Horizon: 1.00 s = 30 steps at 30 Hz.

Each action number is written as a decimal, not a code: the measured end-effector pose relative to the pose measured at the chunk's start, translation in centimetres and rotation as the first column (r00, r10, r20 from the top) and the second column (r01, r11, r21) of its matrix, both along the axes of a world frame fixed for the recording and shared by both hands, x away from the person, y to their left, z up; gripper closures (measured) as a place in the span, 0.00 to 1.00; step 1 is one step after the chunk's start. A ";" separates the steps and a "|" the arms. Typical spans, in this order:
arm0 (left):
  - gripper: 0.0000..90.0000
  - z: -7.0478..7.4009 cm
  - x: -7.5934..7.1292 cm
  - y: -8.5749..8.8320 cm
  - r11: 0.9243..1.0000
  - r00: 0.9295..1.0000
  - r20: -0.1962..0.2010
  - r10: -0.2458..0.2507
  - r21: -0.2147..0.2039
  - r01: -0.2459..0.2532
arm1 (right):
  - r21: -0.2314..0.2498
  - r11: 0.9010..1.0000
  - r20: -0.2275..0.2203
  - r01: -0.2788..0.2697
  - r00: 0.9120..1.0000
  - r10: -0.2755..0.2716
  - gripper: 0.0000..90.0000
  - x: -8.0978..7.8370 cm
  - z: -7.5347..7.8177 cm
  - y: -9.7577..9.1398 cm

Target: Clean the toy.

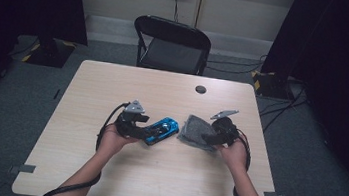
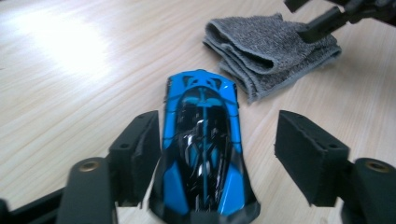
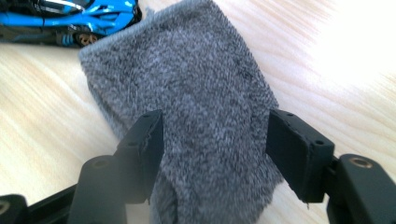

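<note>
Toy car (image 2: 203, 140) sits between the open left tongs (image 2: 217, 156), grey cloth (image 3: 187, 93) just beside it under the open right tongs (image 3: 215, 149)

I see a blue toy car (image 2: 203, 140) with black glazing and black lower trim standing on its wheels near the middle of the tabletop (image 1: 152, 181), slightly toward the left edge. It sits at an angle, its tapered end turned toward the right and far edges. Just beside that end, without contact that I can confirm, lies a grey terry cloth (image 3: 187, 93), folded into several layers, flat on the tabletop and nearer the right edge. Its pile is coarse; the folded edges face the car.
</note>
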<state>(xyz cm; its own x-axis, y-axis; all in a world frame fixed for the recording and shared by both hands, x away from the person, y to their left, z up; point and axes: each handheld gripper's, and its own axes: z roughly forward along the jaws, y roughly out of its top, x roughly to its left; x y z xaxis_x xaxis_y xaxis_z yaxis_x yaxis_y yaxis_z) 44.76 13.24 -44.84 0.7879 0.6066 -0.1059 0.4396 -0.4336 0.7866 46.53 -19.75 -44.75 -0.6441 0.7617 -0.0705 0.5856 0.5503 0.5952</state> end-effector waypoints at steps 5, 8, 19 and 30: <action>0.40 -0.4 1.9 -2.2 0.999 0.999 -0.038 -0.002 0.053 0.004 | 0.009 1.000 0.003 0.006 1.000 -0.006 0.38 0.7 -0.6 0.5; 0.43 -1.1 2.5 -2.8 0.997 0.998 -0.062 0.008 0.079 -0.003 | 0.023 1.000 -0.004 0.002 1.000 -0.002 0.38 1.0 -1.2 0.6; 0.47 -2.6 3.1 -3.3 0.995 0.996 -0.083 0.017 0.097 -0.009 | 0.008 1.000 0.010 0.000 1.000 0.000 0.41 1.0 -3.0 0.9; 0.48 -2.2 2.8 -3.7 0.994 0.999 -0.052 0.005 0.112 0.001 | 0.061 0.997 -0.014 0.040 0.999 -0.040 0.46 1.0 -3.6 0.6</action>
